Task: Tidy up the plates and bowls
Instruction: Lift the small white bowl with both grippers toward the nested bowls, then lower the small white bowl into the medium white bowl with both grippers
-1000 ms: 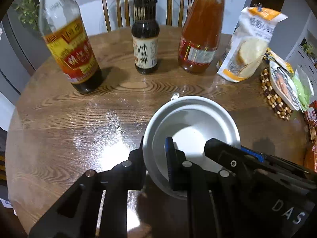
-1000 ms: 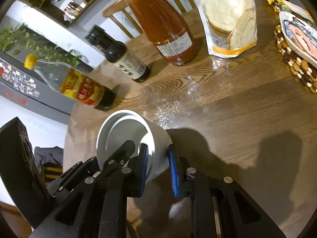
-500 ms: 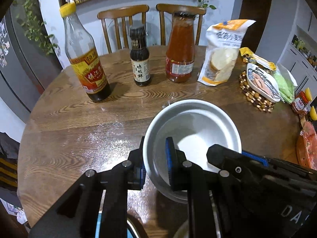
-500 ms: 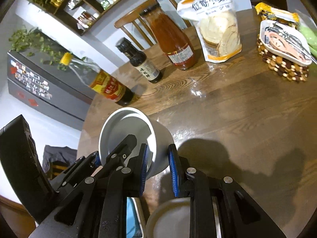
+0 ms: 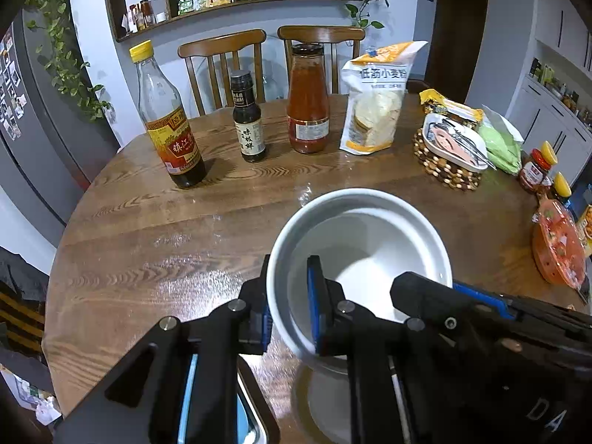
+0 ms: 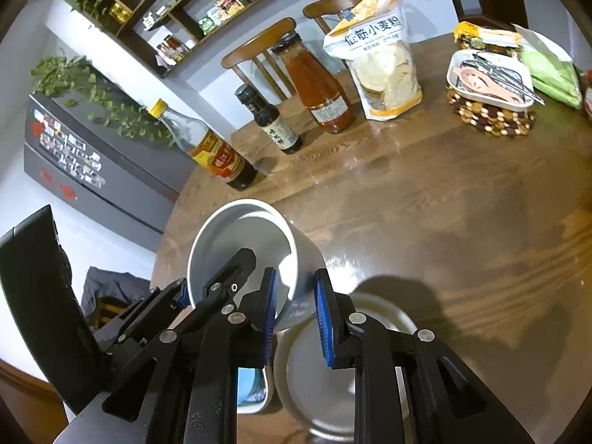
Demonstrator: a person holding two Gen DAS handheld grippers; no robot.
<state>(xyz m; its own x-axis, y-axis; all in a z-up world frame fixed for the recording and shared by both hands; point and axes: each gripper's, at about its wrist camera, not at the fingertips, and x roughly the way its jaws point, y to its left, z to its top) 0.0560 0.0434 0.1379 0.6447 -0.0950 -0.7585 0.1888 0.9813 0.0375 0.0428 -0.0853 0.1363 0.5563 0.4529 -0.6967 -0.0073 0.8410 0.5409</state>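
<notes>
Bowl (image 5: 366, 255) at lower centre of both views, lifted off the counter (image 5: 155, 244) and tilted. Left tool (image 5: 288, 307) clamped on its left rim; right tool (image 6: 294, 307) clamped on its right wall. Plate (image 6: 318, 377) below it. Bottles along upper left.

Readable: "低筋小麦粉" on the flour bag (image 5: 377, 100) at far right; "味极鲜" on the small dark bottle (image 5: 248, 118); "镇江" on the red-and-gold label of the vinegar bottle (image 5: 166, 118), far left. "DA" in pale letters on the near black gripper body (image 5: 544, 412). Other labels too small.
</notes>
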